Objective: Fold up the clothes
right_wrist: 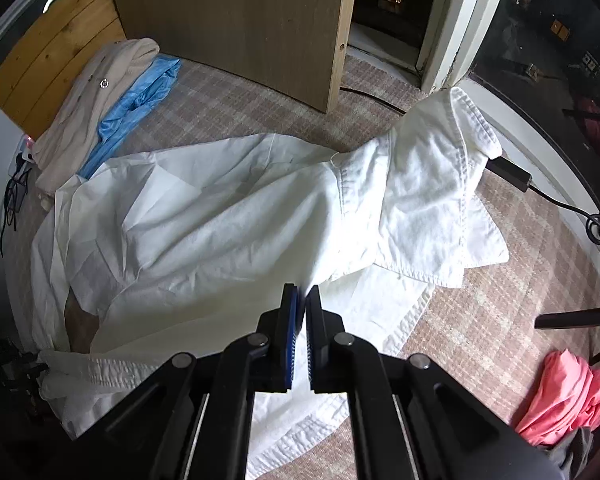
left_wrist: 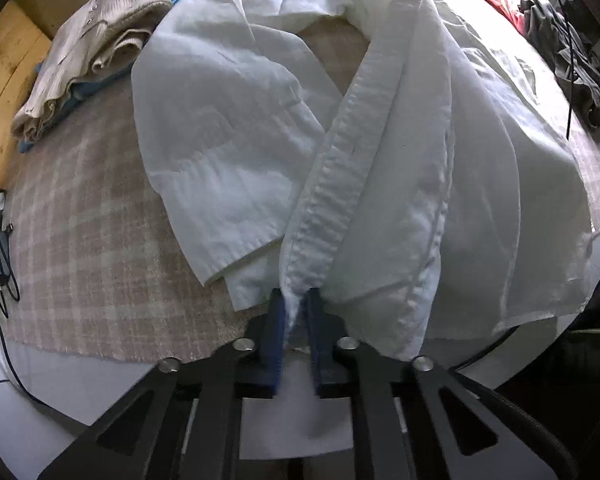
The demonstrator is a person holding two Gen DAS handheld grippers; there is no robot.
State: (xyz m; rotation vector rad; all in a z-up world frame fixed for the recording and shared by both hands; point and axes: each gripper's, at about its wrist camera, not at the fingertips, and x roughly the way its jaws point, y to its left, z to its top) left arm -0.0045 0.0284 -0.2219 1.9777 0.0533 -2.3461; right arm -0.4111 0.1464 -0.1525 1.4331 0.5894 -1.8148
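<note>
A white button-up shirt [left_wrist: 236,132] lies spread on a plaid cloth [left_wrist: 84,248]. My left gripper [left_wrist: 296,300] is shut on the bottom end of the shirt's front placket [left_wrist: 340,168] and holds it stretched toward me. In the right wrist view the same shirt [right_wrist: 204,224] lies across the cloth, its collar [right_wrist: 444,184] bunched at the right. My right gripper [right_wrist: 302,300] hovers over the shirt's near edge with its jaws almost together; no fabric shows between them.
Folded beige and blue clothes [left_wrist: 88,48] are stacked at the far left, also in the right wrist view [right_wrist: 108,96]. A pink garment [right_wrist: 572,396] lies at the right. Dark clothes [left_wrist: 568,40] lie far right. Cables [right_wrist: 548,196] and a wooden board [right_wrist: 236,24] border the cloth.
</note>
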